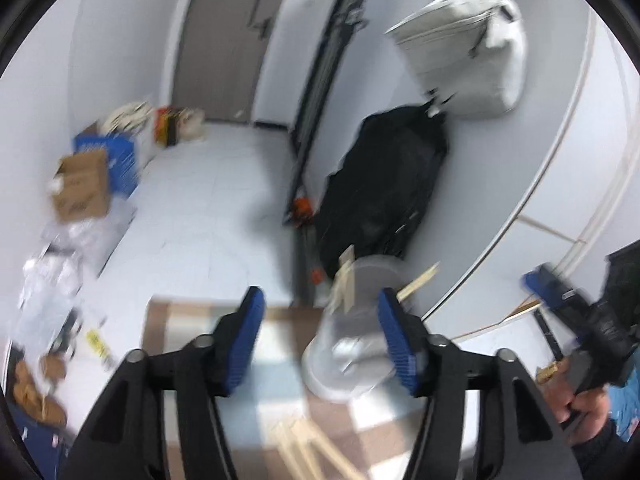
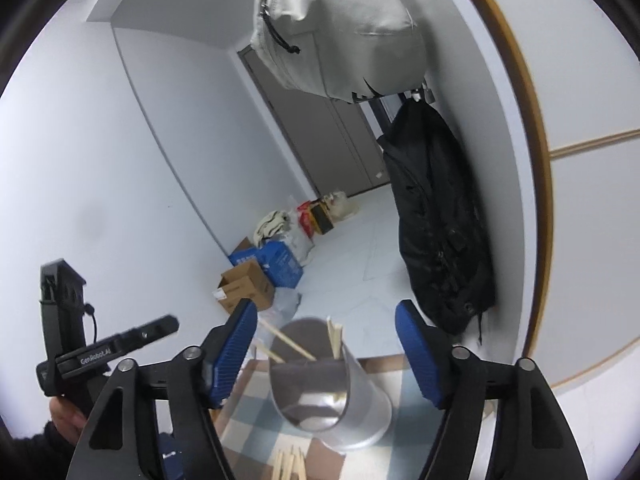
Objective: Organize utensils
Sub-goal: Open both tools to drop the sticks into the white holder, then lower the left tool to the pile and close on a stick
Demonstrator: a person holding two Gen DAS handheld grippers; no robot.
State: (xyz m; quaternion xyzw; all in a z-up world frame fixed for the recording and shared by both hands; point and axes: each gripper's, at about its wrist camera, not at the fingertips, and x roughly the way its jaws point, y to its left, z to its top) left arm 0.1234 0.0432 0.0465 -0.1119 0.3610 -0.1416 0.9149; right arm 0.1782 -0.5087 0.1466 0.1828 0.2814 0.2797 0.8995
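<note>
A shiny metal utensil cup [image 1: 352, 356] [image 2: 336, 396] stands tilted on a checked cloth [image 1: 276, 344] [image 2: 244, 412], and a few wooden chopsticks [image 1: 346, 284] [image 2: 335, 340] stick out of it. More loose chopsticks [image 1: 304, 452] [image 2: 290, 462] lie on the cloth in front of it. My left gripper [image 1: 322, 336] is open, with the cup just beyond its right finger and nothing between the pads. My right gripper [image 2: 328, 356] is open too, with the cup past its fingertips and a gap on each side. Each view shows the other gripper [image 1: 548, 288] [image 2: 156, 328] at its edge, held by a hand.
A black jacket [image 1: 384, 192] [image 2: 436, 232] and a grey bag [image 1: 464, 48] [image 2: 340, 28] hang on the wall behind the table. Cardboard boxes [image 1: 82, 188] [image 2: 244, 288], a blue box [image 1: 112, 156] and bags lie along the far floor.
</note>
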